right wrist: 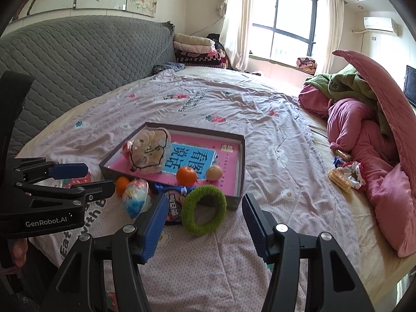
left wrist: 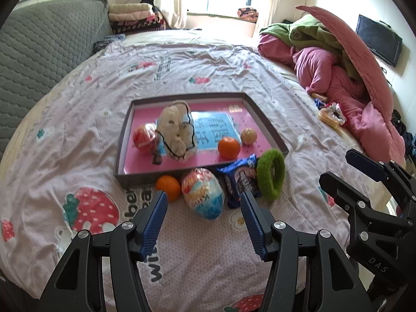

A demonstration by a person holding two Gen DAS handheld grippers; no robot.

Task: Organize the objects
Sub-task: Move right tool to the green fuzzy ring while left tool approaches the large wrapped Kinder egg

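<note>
A shallow grey tray (left wrist: 270, 124) (right wrist: 241, 171) with a pink floor lies on the bed. In it are a beige cloth pouch (left wrist: 176, 127) (right wrist: 148, 153), a red wrapped ball (left wrist: 143, 136), an orange (left wrist: 228, 147) (right wrist: 186, 175) and a tan ball (left wrist: 248, 136) (right wrist: 214, 173). In front of it lie another orange (left wrist: 169, 187) (right wrist: 122, 184), a blue-and-red snack egg (left wrist: 204, 193) (right wrist: 136, 200), an Oreo pack (left wrist: 240, 179) (right wrist: 173, 202) and a green fuzzy ring (left wrist: 271, 173) (right wrist: 204, 209). My left gripper (left wrist: 204, 202) (right wrist: 85, 179) is open and empty just before the egg. My right gripper (right wrist: 204, 206) (left wrist: 348, 166) is open and empty around the near side of the ring.
The bed sheet (left wrist: 208, 65) has a strawberry print. A pile of pink and green bedding (right wrist: 364, 119) lies on the right, with biscuits and a scrunchie (right wrist: 343, 176) beside it. A grey padded headboard (right wrist: 78, 59) is on the left.
</note>
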